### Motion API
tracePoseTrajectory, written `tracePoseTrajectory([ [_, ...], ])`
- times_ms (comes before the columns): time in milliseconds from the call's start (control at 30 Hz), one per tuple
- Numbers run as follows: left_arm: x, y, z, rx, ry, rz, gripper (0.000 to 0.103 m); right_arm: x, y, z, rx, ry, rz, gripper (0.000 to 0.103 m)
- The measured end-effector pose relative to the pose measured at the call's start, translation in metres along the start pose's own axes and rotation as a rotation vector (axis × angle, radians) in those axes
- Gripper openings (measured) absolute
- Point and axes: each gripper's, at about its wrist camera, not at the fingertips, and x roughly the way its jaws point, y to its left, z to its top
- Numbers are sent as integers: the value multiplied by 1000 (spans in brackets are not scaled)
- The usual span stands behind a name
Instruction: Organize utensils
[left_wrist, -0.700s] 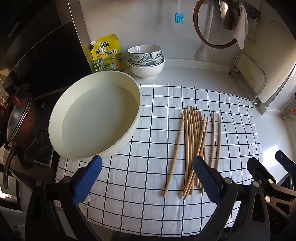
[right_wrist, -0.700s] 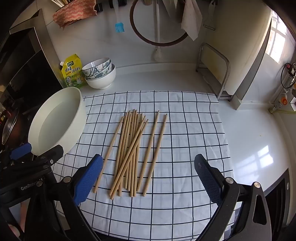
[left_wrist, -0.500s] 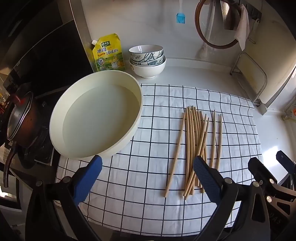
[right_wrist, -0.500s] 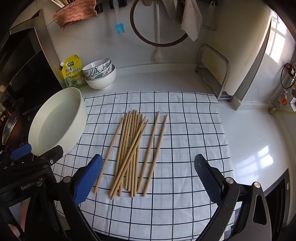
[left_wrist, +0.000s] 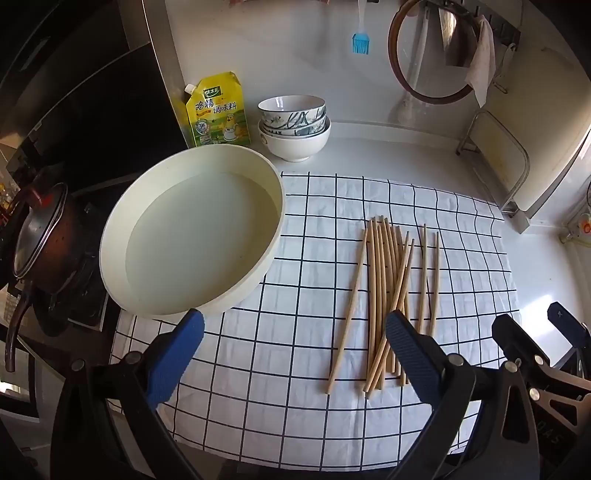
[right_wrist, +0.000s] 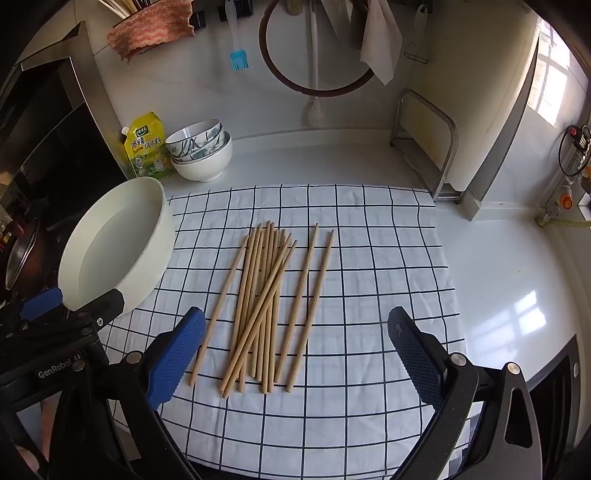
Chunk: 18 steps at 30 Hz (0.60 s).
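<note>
Several wooden chopsticks (left_wrist: 388, 291) lie in a loose bundle on a white checked cloth (left_wrist: 295, 387), seen also in the right wrist view (right_wrist: 266, 299). Two of them (right_wrist: 310, 295) lie apart to the right of the bundle. A cream round basin (left_wrist: 192, 236) sits at the cloth's left edge, also in the right wrist view (right_wrist: 114, 243). My left gripper (left_wrist: 291, 354) is open and empty, above the cloth's near part, left of the chopsticks. My right gripper (right_wrist: 295, 354) is open and empty, above the near ends of the chopsticks.
Stacked bowls (left_wrist: 293, 127) and a yellow seasoning pouch (left_wrist: 216, 110) stand at the back by the wall. A dark pot (left_wrist: 40, 240) sits on the stove at left. A metal rack (right_wrist: 424, 140) stands at the back right. A blue brush (right_wrist: 238, 55) hangs on the wall.
Both views have shifted only slightly; the left gripper has drifted a little. The chopsticks and basin lie as before. Both grippers stay open.
</note>
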Motion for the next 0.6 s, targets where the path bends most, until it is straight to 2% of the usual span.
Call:
tracePoseTrajectory([
  [600,-3,5,-2,-4,-5,16,97,-7,1,-1,2,-7,4,94],
])
